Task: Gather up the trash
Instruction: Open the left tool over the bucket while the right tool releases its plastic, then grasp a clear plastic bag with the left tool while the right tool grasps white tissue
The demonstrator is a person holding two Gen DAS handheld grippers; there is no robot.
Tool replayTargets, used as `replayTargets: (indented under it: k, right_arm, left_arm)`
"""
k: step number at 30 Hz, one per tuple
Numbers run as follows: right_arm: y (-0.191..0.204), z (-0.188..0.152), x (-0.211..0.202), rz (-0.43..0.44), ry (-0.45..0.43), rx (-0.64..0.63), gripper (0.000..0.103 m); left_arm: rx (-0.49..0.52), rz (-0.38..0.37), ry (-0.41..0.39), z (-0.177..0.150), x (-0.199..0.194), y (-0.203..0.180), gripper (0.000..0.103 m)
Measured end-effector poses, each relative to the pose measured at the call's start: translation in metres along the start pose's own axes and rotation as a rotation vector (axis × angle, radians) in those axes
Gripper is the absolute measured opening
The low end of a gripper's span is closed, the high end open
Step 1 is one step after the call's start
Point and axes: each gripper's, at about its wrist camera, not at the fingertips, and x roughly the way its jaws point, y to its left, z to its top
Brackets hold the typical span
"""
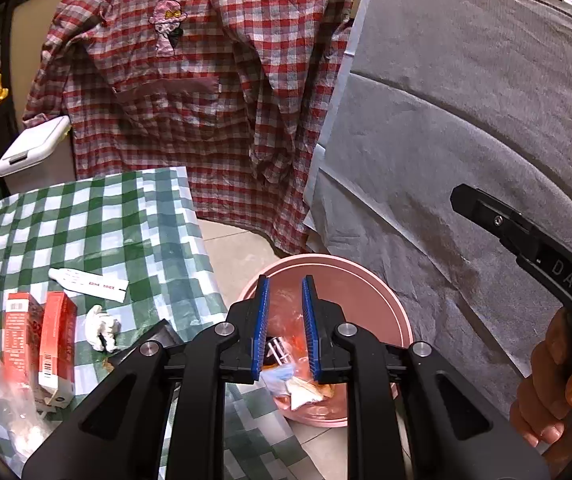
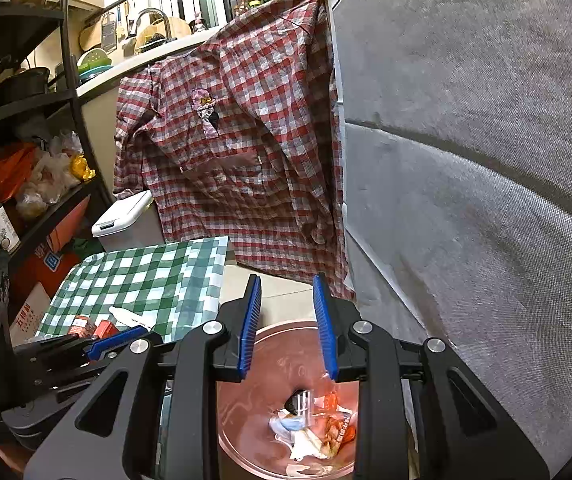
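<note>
Over the pink bin (image 2: 286, 420), both your tools hung with jaws apart and nothing between them: the left gripper (image 1: 285, 292) and the right gripper (image 2: 286, 292) above wrappers already lying at the bin's bottom. Trash remained on the checked table (image 1: 86, 220): a crumpled tissue (image 1: 100, 328) and two red cartons (image 1: 40, 344) near its front edge, and a white tube (image 1: 88, 280) toward the middle. The bin stood just beside the table's right edge; a low swing back for the cartons probably risked clipping its rim and tipping it.
</note>
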Motion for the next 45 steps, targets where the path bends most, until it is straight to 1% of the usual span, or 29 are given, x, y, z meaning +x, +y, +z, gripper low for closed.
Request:
replayTargets:
  k: [3,5,11,16,21,27,35,39,43,45]
  right_arm:
    - [0.002,0.001,-0.003,0.007,-0.013,0.005,0.028]
    - [0.004,0.0,-0.007,0.008,-0.031,0.009,0.028]
    - [0.017,-0.003,-0.013,0.014,-0.07,0.009,0.028]
    - [0.033,-0.004,-0.02,0.026,-0.096,-0.011,0.028]
    - [0.052,-0.006,-0.023,0.041,-0.117,-0.038,0.028]
    - [0.079,-0.013,-0.015,0.065,-0.101,-0.076,0.028]
    - [0.1,-0.018,-0.012,0.097,-0.1,-0.099,0.027]
    - [0.106,-0.021,-0.011,0.11,-0.096,-0.102,0.026]
    - [0.111,-0.022,-0.01,0.136,-0.087,-0.101,0.026]
    - [0.114,-0.023,-0.009,0.137,-0.086,-0.105,0.026]
  left_arm:
    - [-0.008,0.016,-0.016,0.002,-0.006,0.004,0.017]
    - [-0.027,0.035,-0.04,0.006,-0.014,0.008,0.017]
    - [-0.059,0.106,-0.148,0.016,-0.048,0.024,0.017]
    - [-0.072,0.14,-0.188,0.018,-0.067,0.042,0.017]
    - [-0.088,0.172,-0.212,0.015,-0.086,0.061,0.017]
    - [-0.138,0.181,-0.237,0.017,-0.105,0.08,0.017]
    - [-0.15,0.199,-0.244,0.012,-0.119,0.101,0.017]
    - [-0.158,0.217,-0.243,0.008,-0.129,0.123,0.017]
    - [-0.173,0.242,-0.235,0.002,-0.144,0.156,0.017]
    - [-0.188,0.242,-0.221,-0.003,-0.148,0.172,0.017]
